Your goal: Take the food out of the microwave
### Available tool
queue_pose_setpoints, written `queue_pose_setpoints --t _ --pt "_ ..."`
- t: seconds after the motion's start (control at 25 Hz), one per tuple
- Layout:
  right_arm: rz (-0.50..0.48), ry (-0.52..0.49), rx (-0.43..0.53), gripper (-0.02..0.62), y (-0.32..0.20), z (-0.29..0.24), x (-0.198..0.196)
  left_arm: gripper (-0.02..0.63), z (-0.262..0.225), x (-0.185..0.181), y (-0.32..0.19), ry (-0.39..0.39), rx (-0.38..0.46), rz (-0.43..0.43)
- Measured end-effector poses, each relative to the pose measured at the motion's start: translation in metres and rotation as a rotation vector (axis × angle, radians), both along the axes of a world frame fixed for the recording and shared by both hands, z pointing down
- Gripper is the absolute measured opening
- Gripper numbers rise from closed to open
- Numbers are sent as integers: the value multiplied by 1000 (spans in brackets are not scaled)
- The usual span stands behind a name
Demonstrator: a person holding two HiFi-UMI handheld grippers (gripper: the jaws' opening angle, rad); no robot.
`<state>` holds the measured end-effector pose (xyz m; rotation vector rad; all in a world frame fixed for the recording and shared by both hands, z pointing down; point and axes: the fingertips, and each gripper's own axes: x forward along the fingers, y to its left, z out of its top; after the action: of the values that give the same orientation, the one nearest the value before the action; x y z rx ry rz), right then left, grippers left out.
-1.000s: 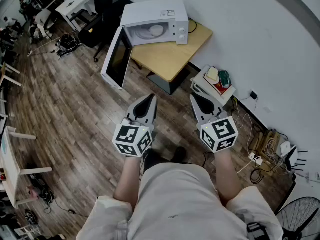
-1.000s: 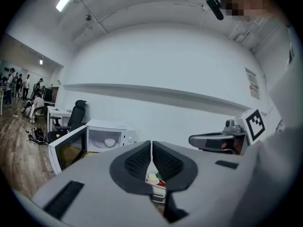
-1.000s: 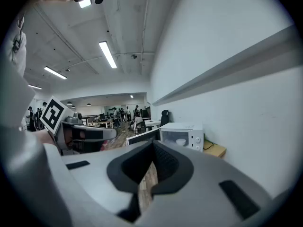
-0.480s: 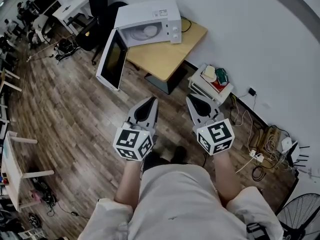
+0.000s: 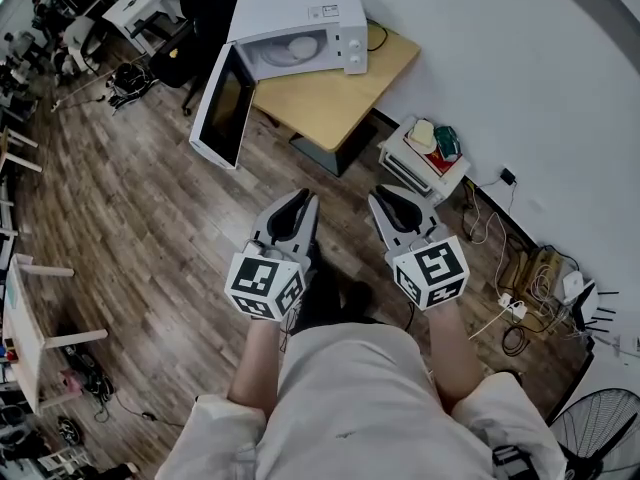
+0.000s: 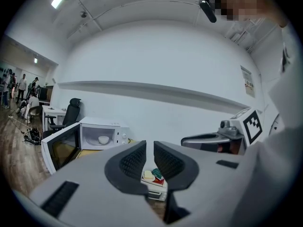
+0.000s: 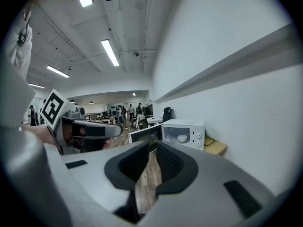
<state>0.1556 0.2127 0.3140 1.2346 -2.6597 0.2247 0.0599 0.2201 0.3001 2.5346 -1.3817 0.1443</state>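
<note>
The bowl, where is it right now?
The bowl sits inside the open microwave on the wooden table, at the top of the head view, left of middle.

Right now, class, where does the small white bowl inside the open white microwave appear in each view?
Head view: small white bowl top centre, inside the white microwave.
Left gripper view: bowl left of centre, slightly below the middle.
Right gripper view: bowl right of centre, slightly below the middle.
Shared landmark: the microwave's open door, at the bowl's left in all three.
</note>
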Motion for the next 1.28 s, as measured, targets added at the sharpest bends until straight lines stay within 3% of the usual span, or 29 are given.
queue_pose_setpoints --t 0.08,0.36,0.76,1.28 --pt "-7 -1 -8 54 -5 3 -4 81 2 -3 -5 -6 -3 2" --pt "-47 19 -24 137 -35 9 -26 149 8 -21 -36 -9 -10 0" --pt "-70 64 -19 207 -104 5 -55 169 6 -52 -107 3 4 -2" --pt "-56 107 -17 210 -178 0 -85 172 6 -82 -184 9 -1 14"
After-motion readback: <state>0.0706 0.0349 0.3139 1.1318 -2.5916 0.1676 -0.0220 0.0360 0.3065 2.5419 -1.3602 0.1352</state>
